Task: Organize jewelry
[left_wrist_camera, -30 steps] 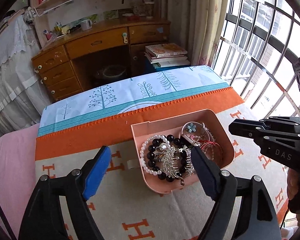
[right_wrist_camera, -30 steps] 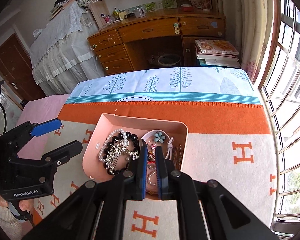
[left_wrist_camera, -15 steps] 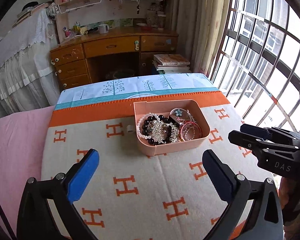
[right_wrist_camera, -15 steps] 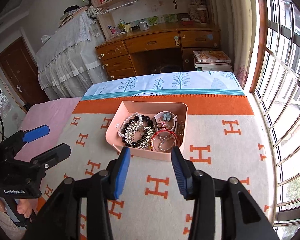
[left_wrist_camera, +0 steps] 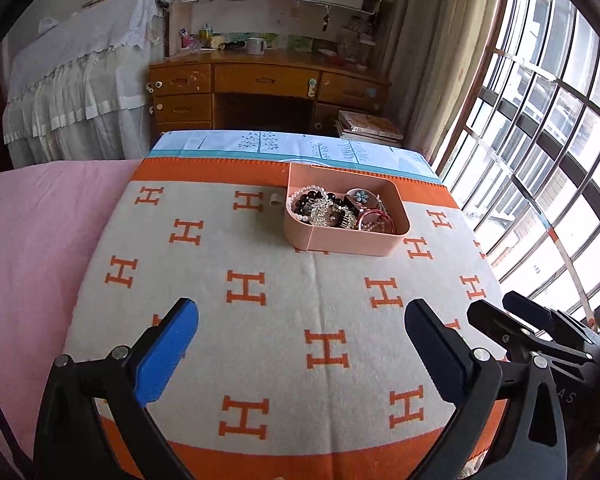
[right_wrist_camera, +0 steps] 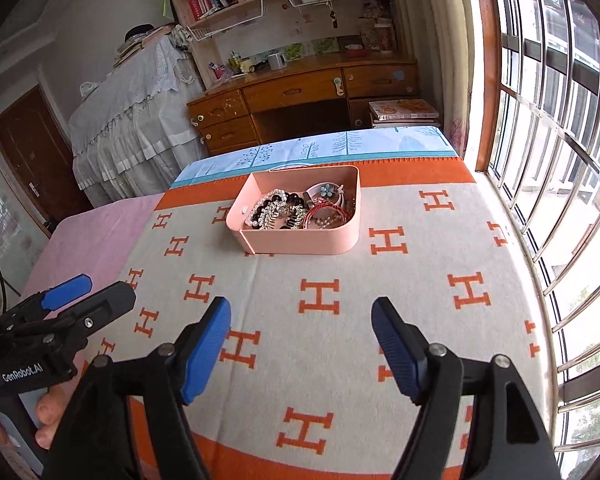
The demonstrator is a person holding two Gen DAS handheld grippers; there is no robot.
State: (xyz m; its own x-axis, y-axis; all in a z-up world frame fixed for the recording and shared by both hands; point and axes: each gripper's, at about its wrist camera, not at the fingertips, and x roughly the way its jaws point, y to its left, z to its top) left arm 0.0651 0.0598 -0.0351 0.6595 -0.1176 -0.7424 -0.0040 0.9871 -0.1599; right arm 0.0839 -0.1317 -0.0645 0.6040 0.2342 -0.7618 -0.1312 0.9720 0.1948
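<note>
A pink box (left_wrist_camera: 342,242) (right_wrist_camera: 300,243) stands on the far part of the H-patterned blanket, holding jewelry (left_wrist_camera: 326,210) (right_wrist_camera: 284,210): pearl and black bead strands, a silver comb, a red bangle (right_wrist_camera: 323,213) and a blue flower piece (left_wrist_camera: 360,197). My left gripper (left_wrist_camera: 300,312) hangs open over the near part of the blanket, well short of the box, with nothing between its fingers. My right gripper (right_wrist_camera: 301,306) is likewise back from the box, its jaws opening and empty. Each gripper shows in the other's view, the right gripper (left_wrist_camera: 516,320) at the right edge, the left gripper (right_wrist_camera: 84,292) at the left.
The blanket (left_wrist_camera: 260,280) covers a bed with a pink sheet (left_wrist_camera: 40,232) at its left. A barred window (right_wrist_camera: 560,160) runs along the right side. Beyond the bed stand a wooden desk (left_wrist_camera: 260,80), stacked books (left_wrist_camera: 368,124) and a white-draped piece of furniture (right_wrist_camera: 132,120).
Both grippers have drawn back from the box toward the near edge of the blanket. The right gripper went from shut over the jewelry to wide apart. The left spread a little wider.
</note>
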